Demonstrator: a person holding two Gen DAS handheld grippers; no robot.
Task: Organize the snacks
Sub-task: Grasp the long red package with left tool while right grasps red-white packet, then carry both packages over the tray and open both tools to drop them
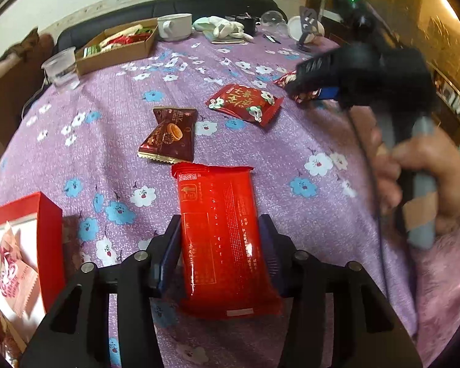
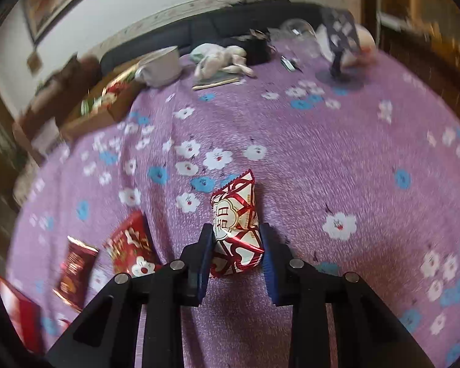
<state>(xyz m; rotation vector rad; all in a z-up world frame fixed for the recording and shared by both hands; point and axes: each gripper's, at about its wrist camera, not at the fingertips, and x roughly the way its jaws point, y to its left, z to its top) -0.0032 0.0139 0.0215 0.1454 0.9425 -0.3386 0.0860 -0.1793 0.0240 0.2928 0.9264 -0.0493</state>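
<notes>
My left gripper (image 1: 220, 230) is shut on a long red snack packet (image 1: 224, 233) and holds it above the purple flowered tablecloth (image 1: 260, 159). A red box (image 1: 46, 230) with pink packets inside stands at the left. A brown cake packet (image 1: 170, 136) and a red flowered packet (image 1: 245, 104) lie further out. My right gripper (image 2: 236, 230) is shut on a red-and-white snack packet (image 2: 236, 227). In the left wrist view the right gripper (image 1: 303, 87) is at the right over that packet. The brown packet (image 2: 75, 273) and the red flowered packet (image 2: 132, 245) show at lower left.
A cardboard tray (image 1: 116, 46) of snacks, a clear plastic cup (image 1: 61, 67) and a white mug (image 1: 174, 26) stand at the far left. A cloth toy (image 1: 224, 27), a glass bowl (image 1: 271, 18) and a phone stand (image 1: 306, 30) stand at the back. A dark sofa (image 1: 199, 4) lies behind.
</notes>
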